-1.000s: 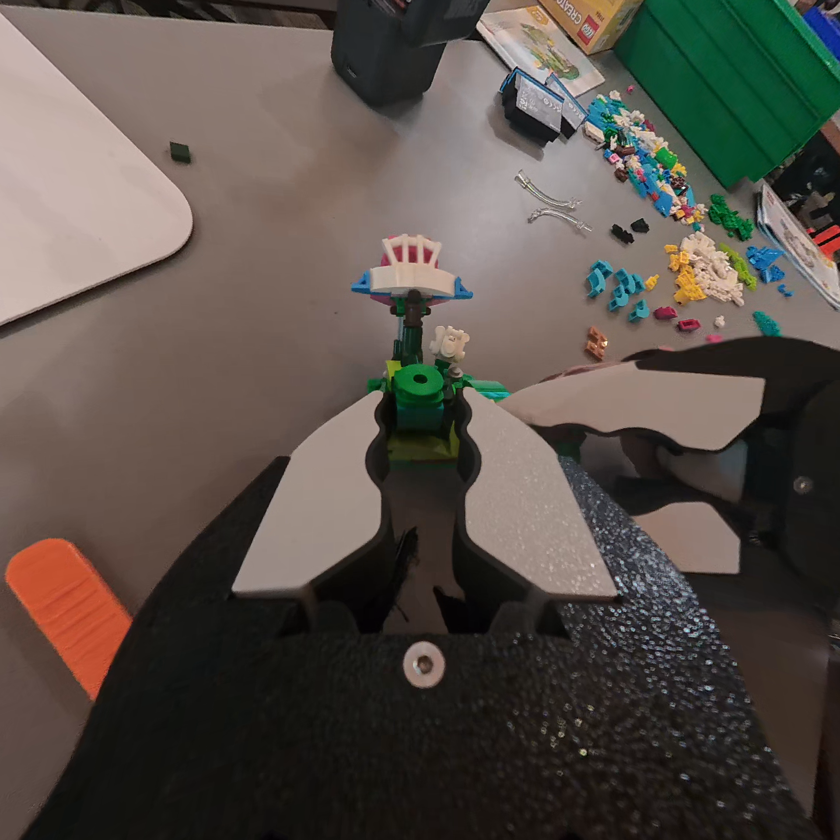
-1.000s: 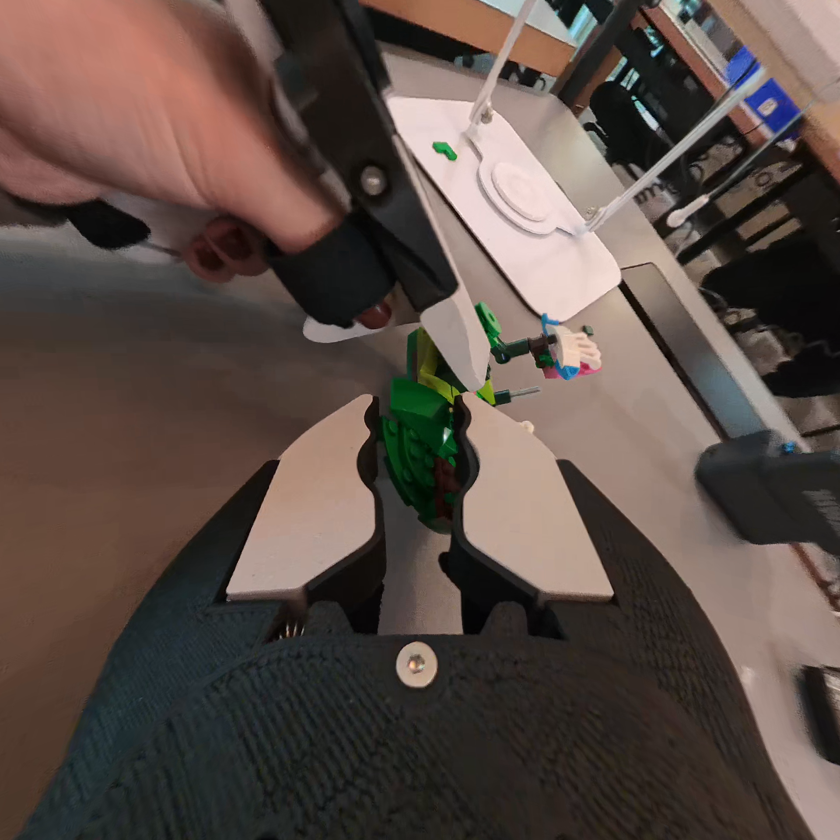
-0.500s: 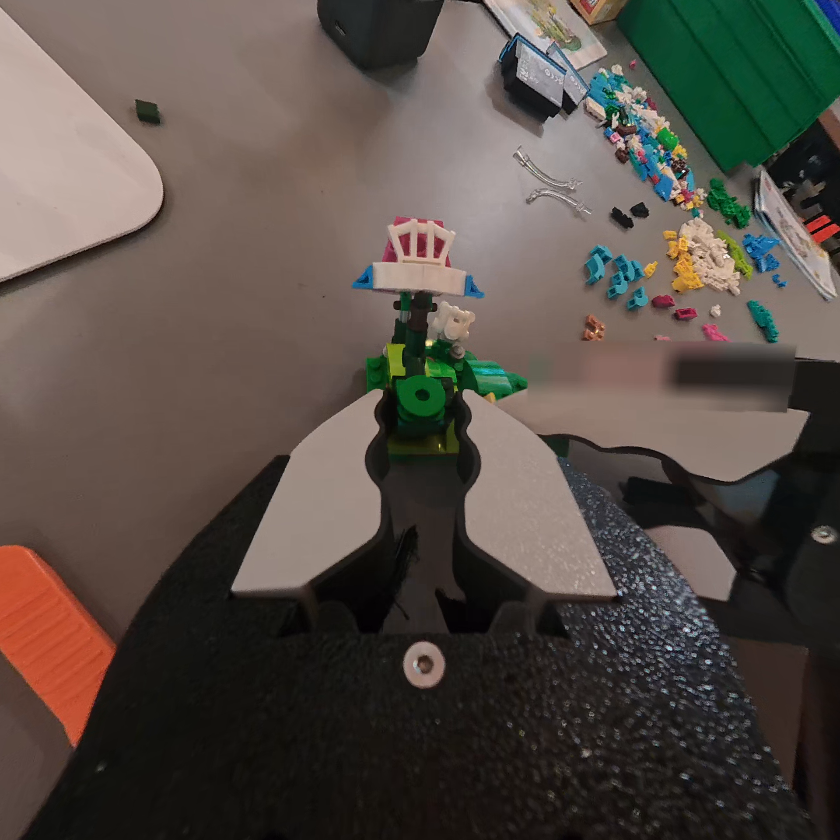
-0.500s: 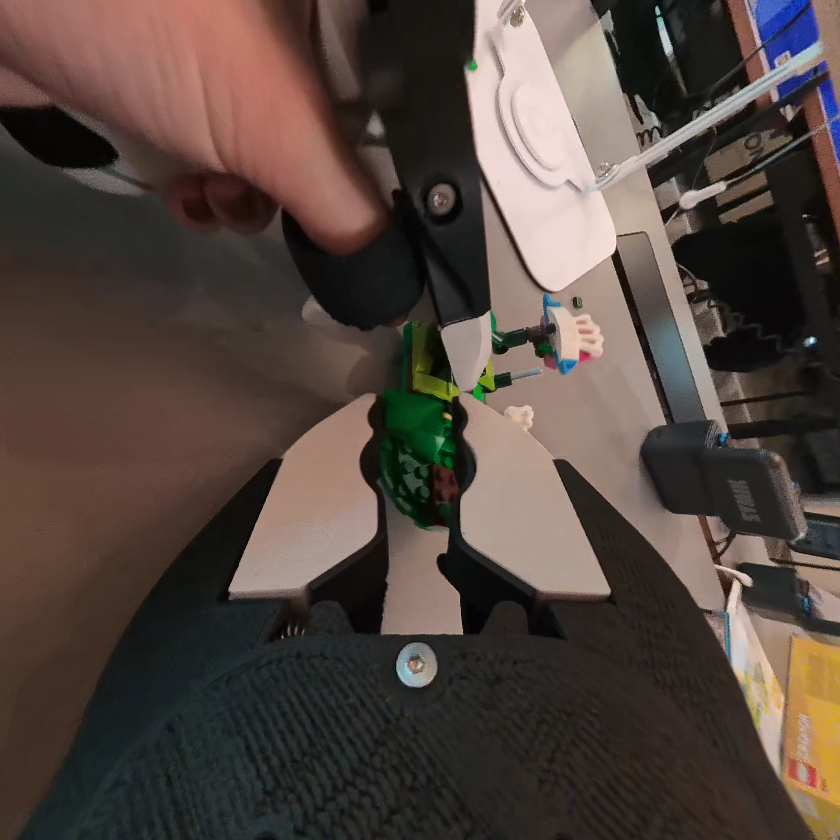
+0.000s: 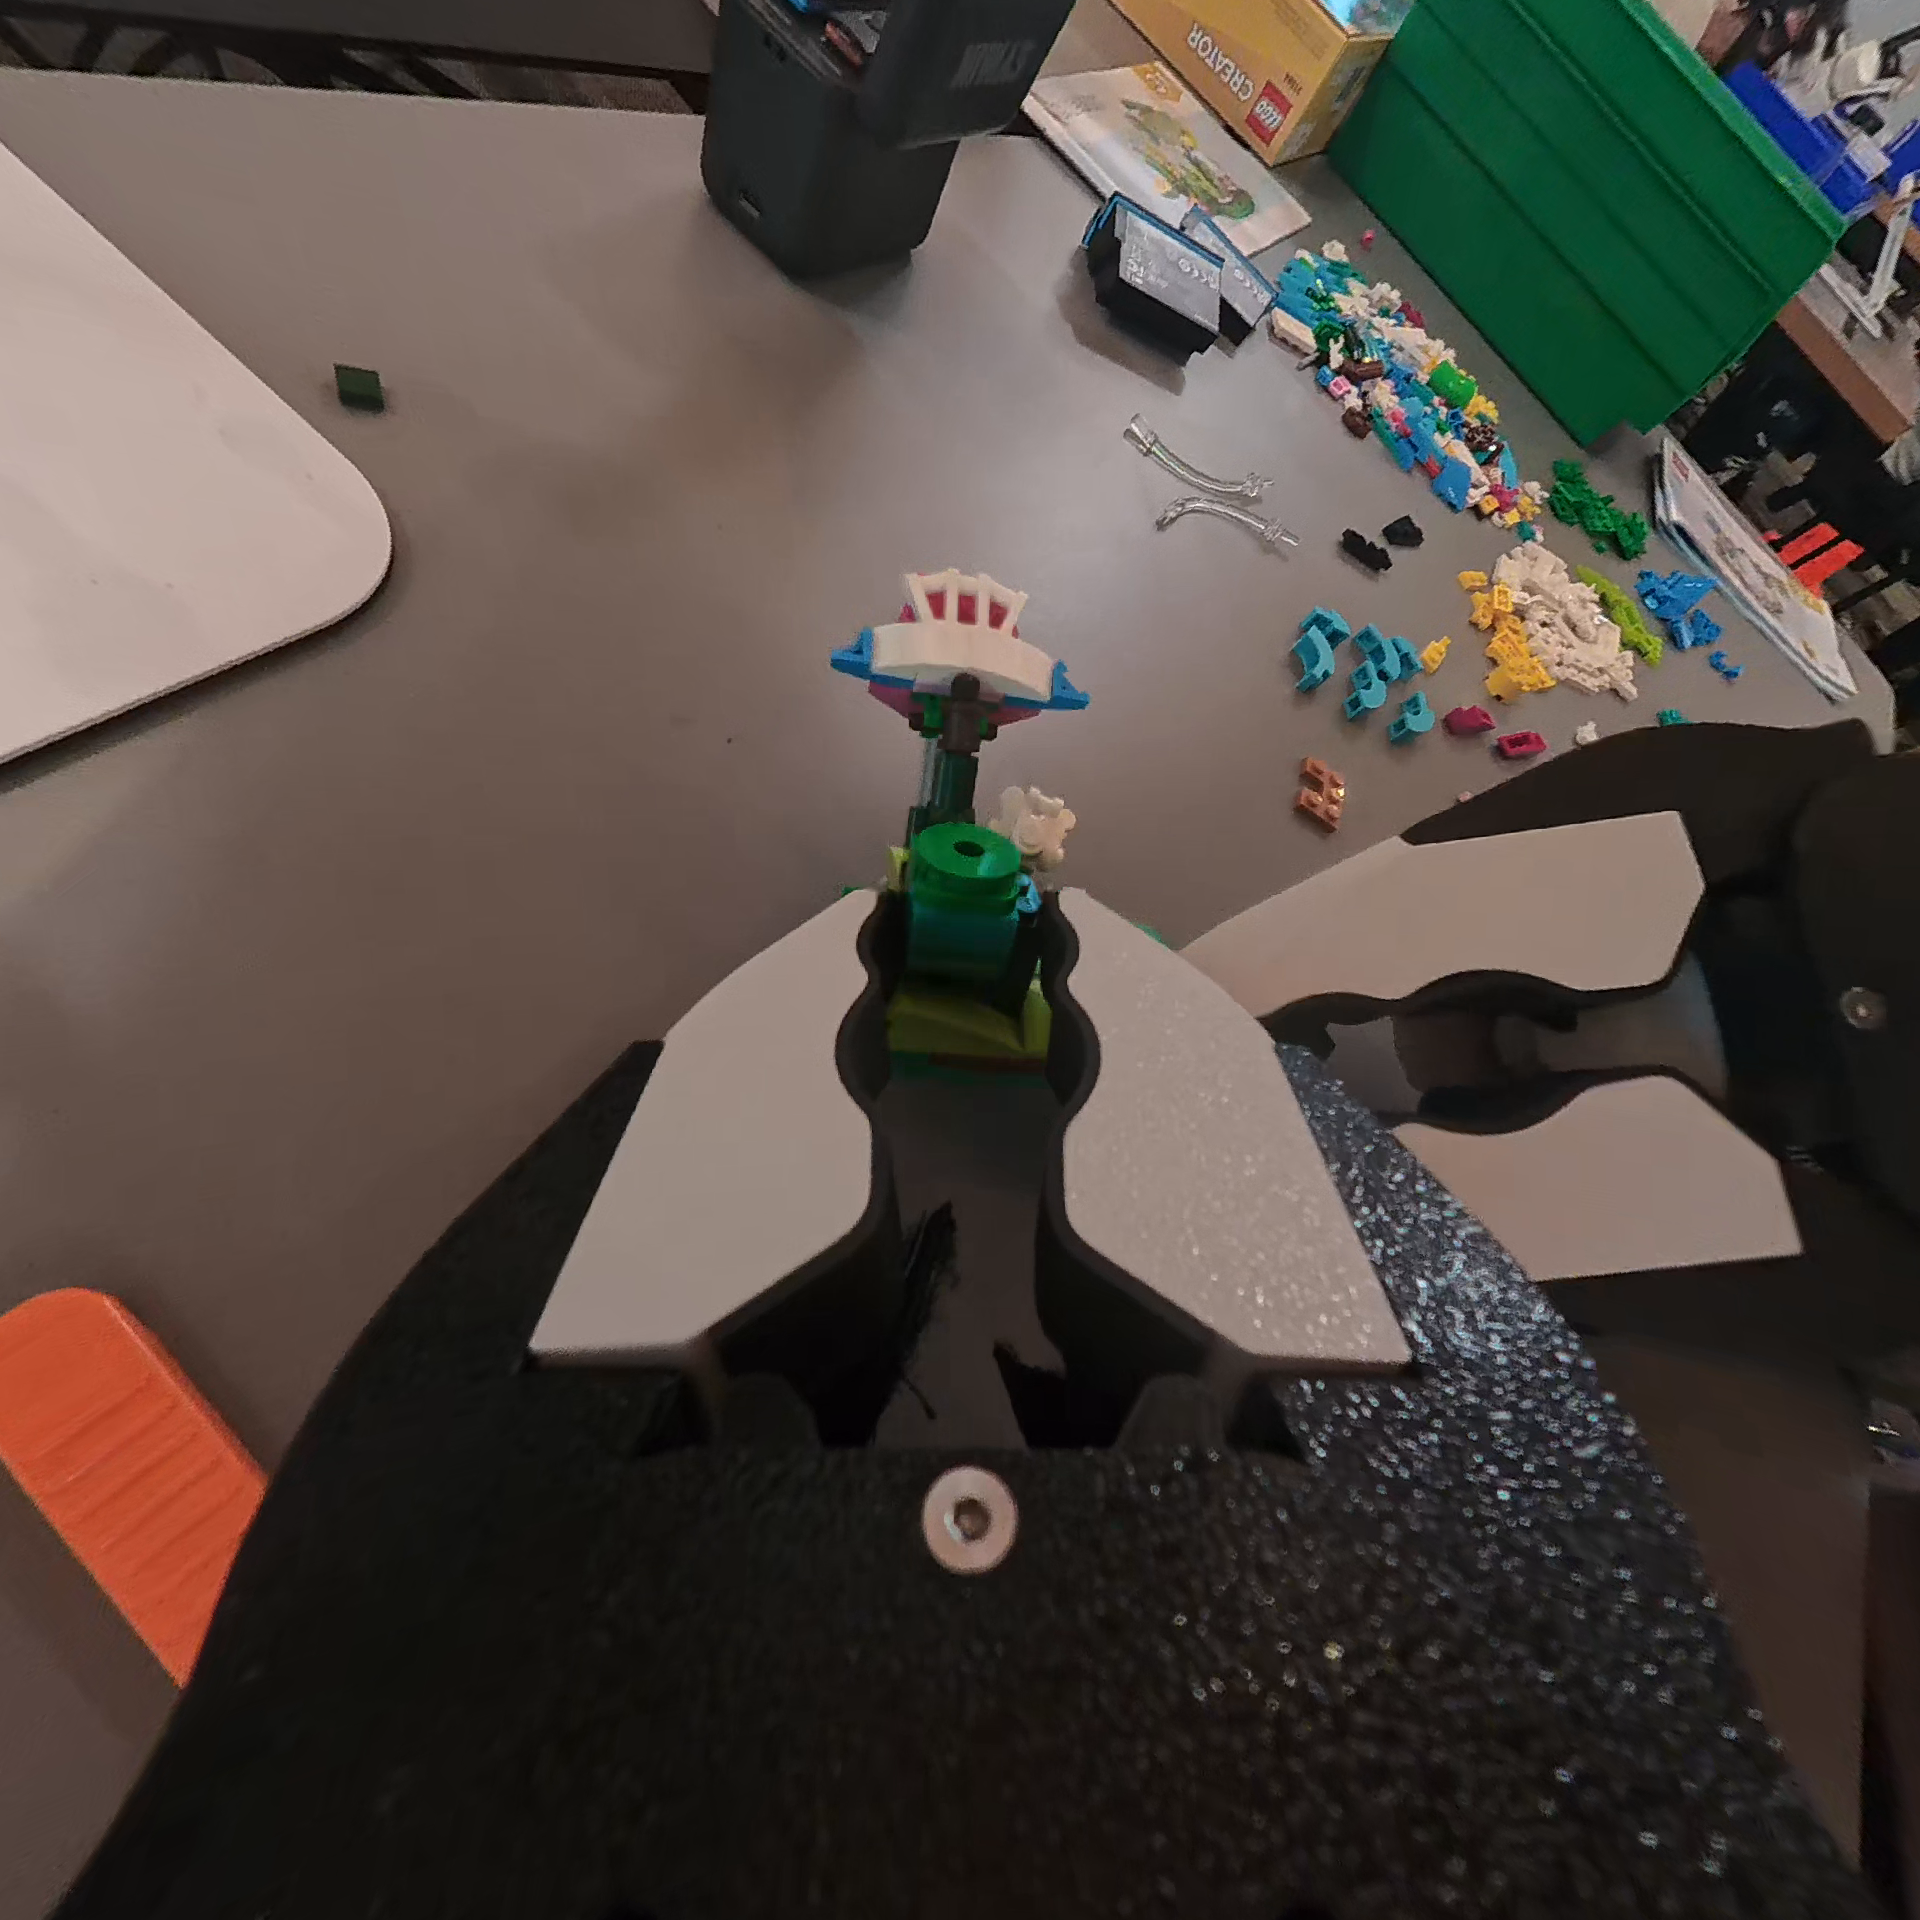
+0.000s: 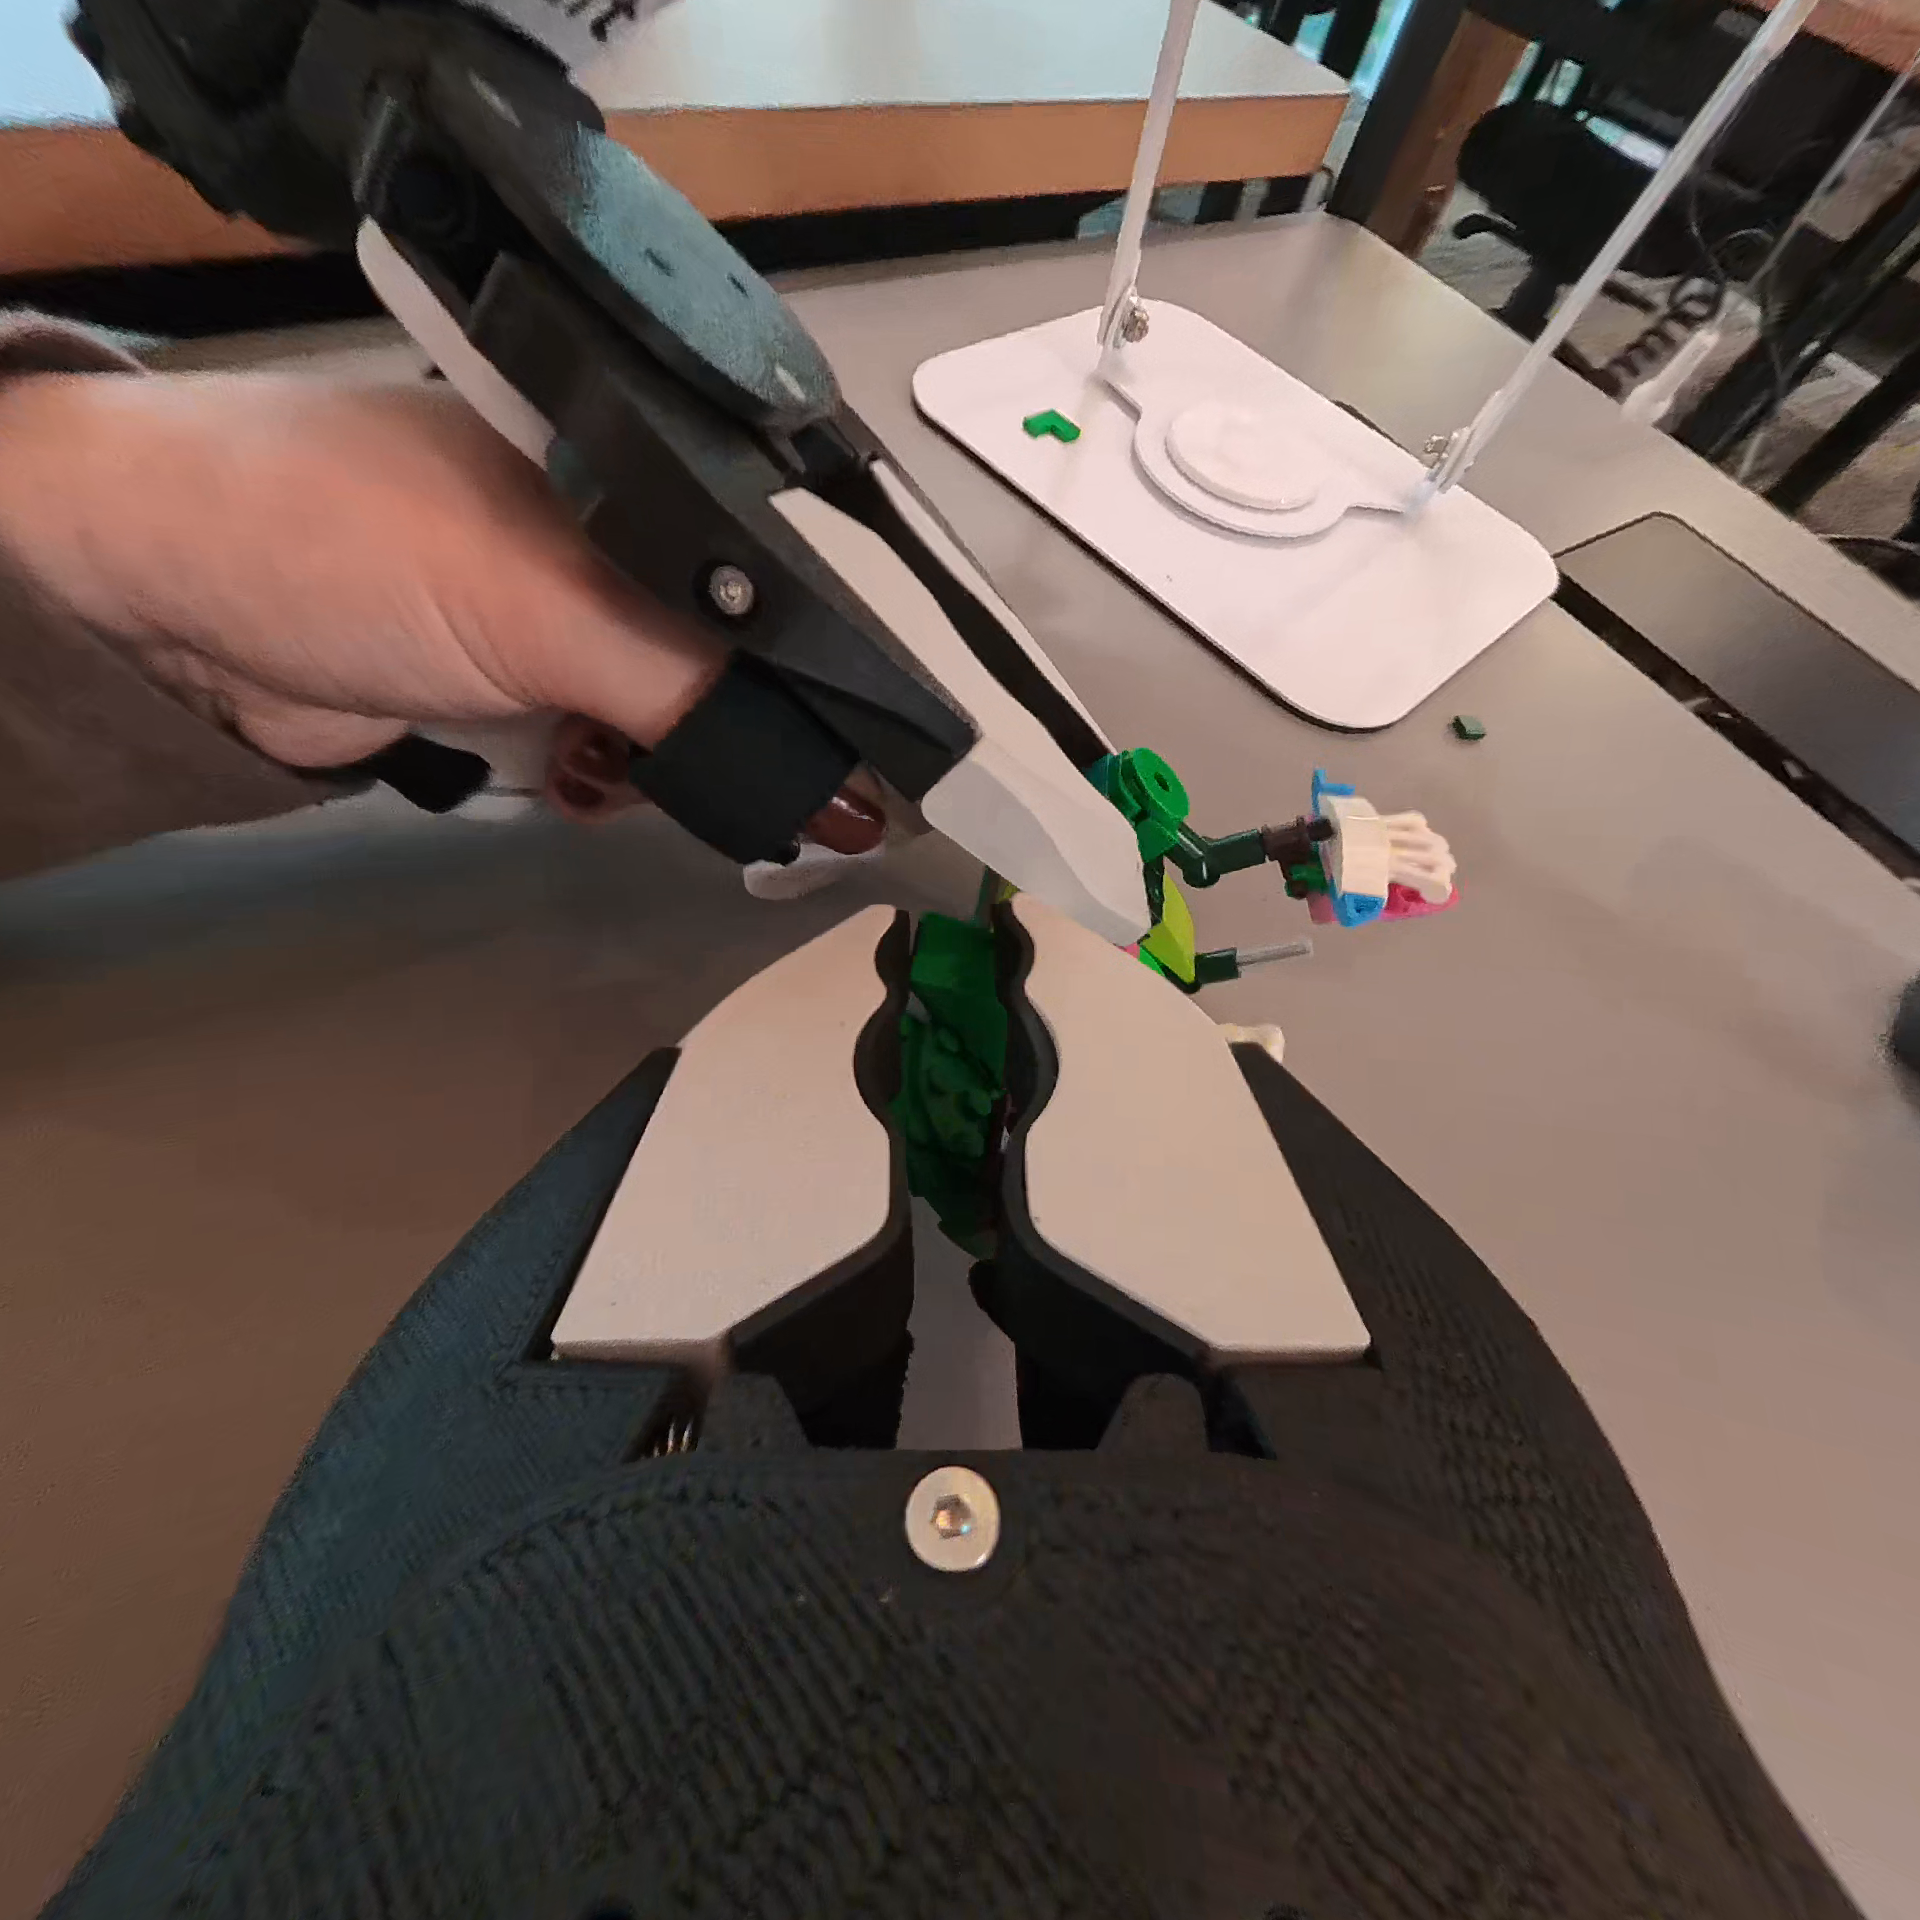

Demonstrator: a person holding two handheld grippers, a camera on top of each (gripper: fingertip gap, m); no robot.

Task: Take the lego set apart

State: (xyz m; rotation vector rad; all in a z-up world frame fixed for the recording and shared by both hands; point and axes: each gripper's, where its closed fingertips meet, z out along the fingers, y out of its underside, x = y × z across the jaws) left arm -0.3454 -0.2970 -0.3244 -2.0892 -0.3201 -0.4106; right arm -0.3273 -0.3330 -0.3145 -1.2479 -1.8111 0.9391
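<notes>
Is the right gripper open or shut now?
Shut. The right gripper has its jaws pressed on the green base of the lego set, with only the bricks between them.

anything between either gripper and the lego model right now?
Nothing visible. The left gripper is already shut on the lego model at its green and lime stack, and the right gripper is shut on the model's green leaf section. No loose brick or other thing lies between fingers and model in either wrist view.

Office/lab: grey desks (image 6: 1558, 935), office chair (image 6: 1538, 166), green storage bin (image 5: 1579, 197).
</notes>
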